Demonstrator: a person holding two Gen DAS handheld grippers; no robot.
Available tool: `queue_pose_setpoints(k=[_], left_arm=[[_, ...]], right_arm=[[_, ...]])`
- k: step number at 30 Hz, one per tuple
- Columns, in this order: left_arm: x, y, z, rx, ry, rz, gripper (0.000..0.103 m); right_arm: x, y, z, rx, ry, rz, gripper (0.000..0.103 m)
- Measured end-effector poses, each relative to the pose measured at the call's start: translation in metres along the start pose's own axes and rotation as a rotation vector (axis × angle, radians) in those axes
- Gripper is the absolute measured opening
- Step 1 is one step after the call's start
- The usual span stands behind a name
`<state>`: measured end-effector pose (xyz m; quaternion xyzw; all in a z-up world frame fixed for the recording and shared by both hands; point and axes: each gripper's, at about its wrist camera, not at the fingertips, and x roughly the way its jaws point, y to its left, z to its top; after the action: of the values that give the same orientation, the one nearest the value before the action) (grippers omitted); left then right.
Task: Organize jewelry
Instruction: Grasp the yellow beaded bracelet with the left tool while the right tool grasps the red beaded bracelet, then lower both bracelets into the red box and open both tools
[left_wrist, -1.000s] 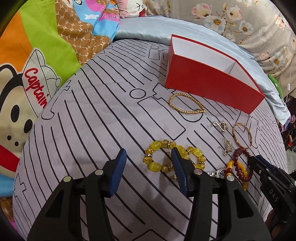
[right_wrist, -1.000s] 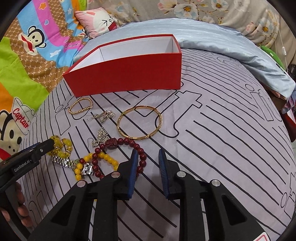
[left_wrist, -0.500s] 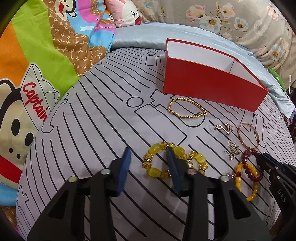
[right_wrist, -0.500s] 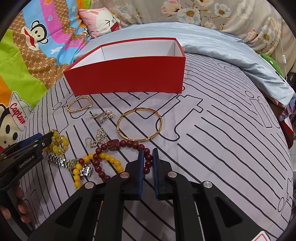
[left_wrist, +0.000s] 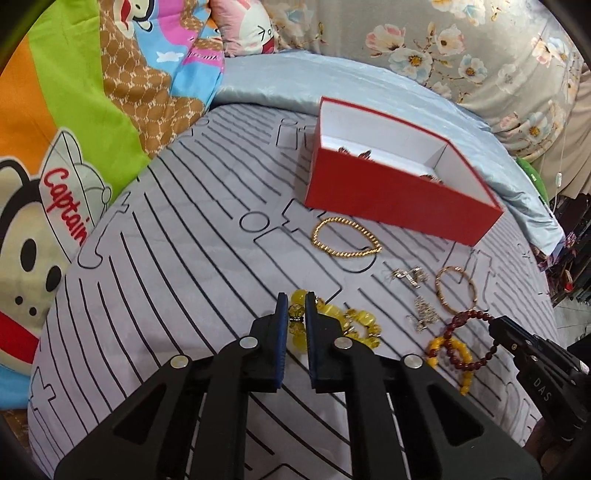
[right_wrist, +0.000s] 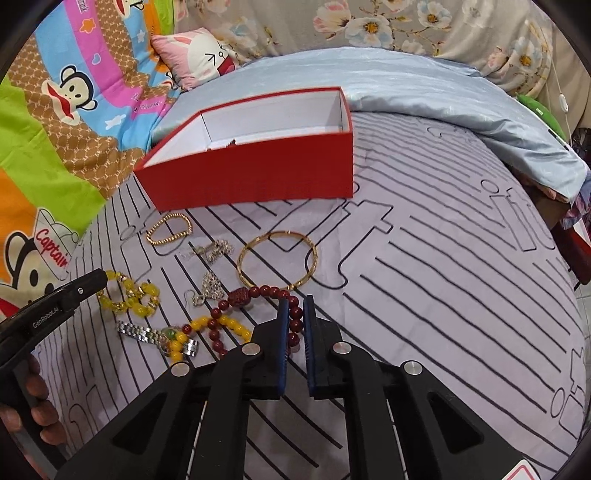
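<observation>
Red open box (right_wrist: 255, 177) sits at the far side of the grey line-patterned bedsheet (right_wrist: 461, 295), loose jewelry spread in front of it. Left gripper (left_wrist: 296, 306), jaws just closing, pinches the yellow bead bracelet (left_wrist: 354, 321); right gripper (right_wrist: 294, 314) is clamped on the dark red bead bracelet (right_wrist: 266, 291). Gold bangle (right_wrist: 277, 260) and gold bead bracelet (right_wrist: 169, 230) lie between those and the box.

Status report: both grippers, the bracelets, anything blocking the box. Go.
Left gripper just closed on yellow bracelet. Right gripper shut on red bracelet. Both bracelets on the sheet. Red box open, path clear.
</observation>
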<state>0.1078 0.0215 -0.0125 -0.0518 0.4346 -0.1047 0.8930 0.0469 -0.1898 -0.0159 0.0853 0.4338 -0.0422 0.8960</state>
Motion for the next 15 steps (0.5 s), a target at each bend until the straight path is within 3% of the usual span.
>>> queue_pose_setpoints(k=[15], left_arm=[[-0.059,-0.028,0.037,0.053,-0.127,-0.074,0.009]], right_arm=[[-0.054,-0.001,0.034,-0.006,-0.136,0.021,0.007]])
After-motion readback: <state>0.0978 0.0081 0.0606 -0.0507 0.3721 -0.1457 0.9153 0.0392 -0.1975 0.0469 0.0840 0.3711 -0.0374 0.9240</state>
